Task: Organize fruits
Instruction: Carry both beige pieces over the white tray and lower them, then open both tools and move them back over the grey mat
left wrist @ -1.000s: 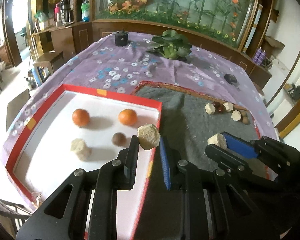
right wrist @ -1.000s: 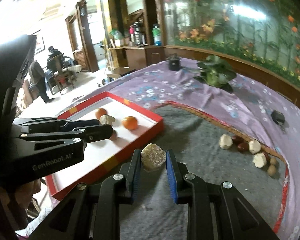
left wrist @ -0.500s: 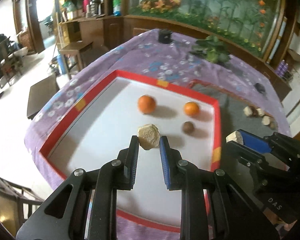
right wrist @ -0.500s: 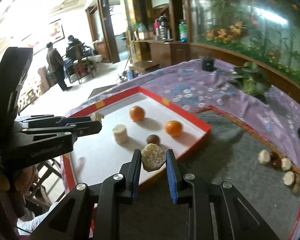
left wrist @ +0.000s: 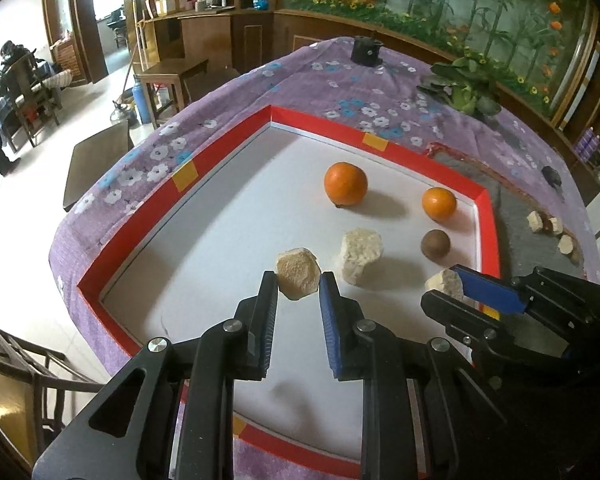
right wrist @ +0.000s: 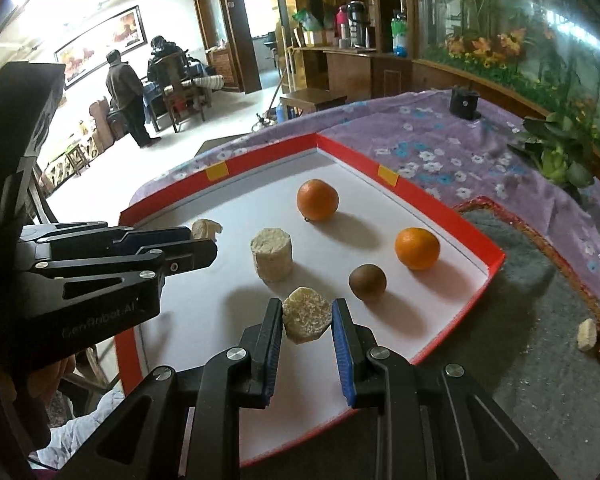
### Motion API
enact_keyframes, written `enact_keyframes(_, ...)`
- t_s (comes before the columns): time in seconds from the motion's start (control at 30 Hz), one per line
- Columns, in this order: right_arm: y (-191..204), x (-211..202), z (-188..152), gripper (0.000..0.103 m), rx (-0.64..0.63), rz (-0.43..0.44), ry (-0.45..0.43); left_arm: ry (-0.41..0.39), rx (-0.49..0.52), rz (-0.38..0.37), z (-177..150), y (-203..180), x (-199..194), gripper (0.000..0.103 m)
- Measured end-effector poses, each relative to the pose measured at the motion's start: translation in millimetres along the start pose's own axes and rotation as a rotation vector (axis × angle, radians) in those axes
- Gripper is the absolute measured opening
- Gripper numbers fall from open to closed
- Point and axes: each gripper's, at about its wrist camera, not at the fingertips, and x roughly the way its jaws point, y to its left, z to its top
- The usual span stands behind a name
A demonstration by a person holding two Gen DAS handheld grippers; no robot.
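A red-rimmed white tray (left wrist: 488, 216) (right wrist: 496, 258) holds two oranges (left wrist: 345, 183) (right wrist: 317, 200), a brown round fruit (left wrist: 435, 243) (right wrist: 367, 282) and a pale peeled chunk (left wrist: 359, 255) (right wrist: 271, 254). My left gripper (left wrist: 298, 281) is shut on a beige peeled chunk (left wrist: 298, 273) above the tray's near-left part; it shows from the side in the right wrist view (right wrist: 210, 240). My right gripper (right wrist: 306, 314) is shut on another peeled chunk (right wrist: 306, 320) over the tray's near edge; it shows at the right in the left wrist view (left wrist: 446, 286).
Right of the tray lies a grey mat (right wrist: 540, 344) with several more peeled chunks and brown fruits (left wrist: 552, 228) (right wrist: 588, 340). A green plant (left wrist: 466, 88) and a black holder (left wrist: 365, 51) stand on the purple flowered cloth (left wrist: 340, 88). People stand far off in the room (right wrist: 126, 92).
Both grippers have moved left from over the grey mat to over the white tray and sunk a little, each keeping its chunk. The fruits in the tray have not moved.
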Motion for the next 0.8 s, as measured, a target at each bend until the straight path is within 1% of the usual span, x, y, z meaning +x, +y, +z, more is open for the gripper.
enact_keyframes(0.13, -2, 10, -1, 0.024, 0.011, -0.001, 0.022, 0.002, -0.008, 0.031, 0, 0, 6, 0.021)
enact_keyframes(0.3, -5, 16, 0, 0.024, 0.034, 0.005, 0.022, 0.029, -0.037, 0.038, 1, 3, 14, 0.021)
enact_keyframes(0.37, -6, 17, -1, 0.026, 0.039, 0.019, 0.024, 0.035, -0.041, 0.036, 1, 3, 16, 0.021)
enact_keyframes(0.43, -7, 15, -2, 0.035, 0.045, 0.024, 0.023, 0.036, -0.036, 0.036, 1, 2, 16, 0.034)
enact_keyframes(0.47, -8, 13, -2, 0.036, 0.048, 0.029, 0.013, 0.032, -0.037, 0.036, 1, 2, 15, 0.050)
enact_keyframes(0.5, -8, 10, -2, 0.036, 0.050, 0.035, 0.007, 0.020, -0.046, 0.033, 2, 3, 13, 0.058)
enact_keyframes(0.57, -9, 4, -3, 0.036, 0.056, 0.036, -0.006, 0.008, -0.050, 0.039, 3, 2, 11, 0.059)
enact_keyframes(0.67, -13, -7, -4, 0.037, 0.072, 0.035, -0.023, -0.014, -0.032, 0.071, 4, -2, 5, 0.059)
enact_keyframes(0.8, -24, -27, -9, 0.039, 0.091, 0.019, -0.057, -0.028, -0.026, 0.060, 6, -9, -3, 0.059)
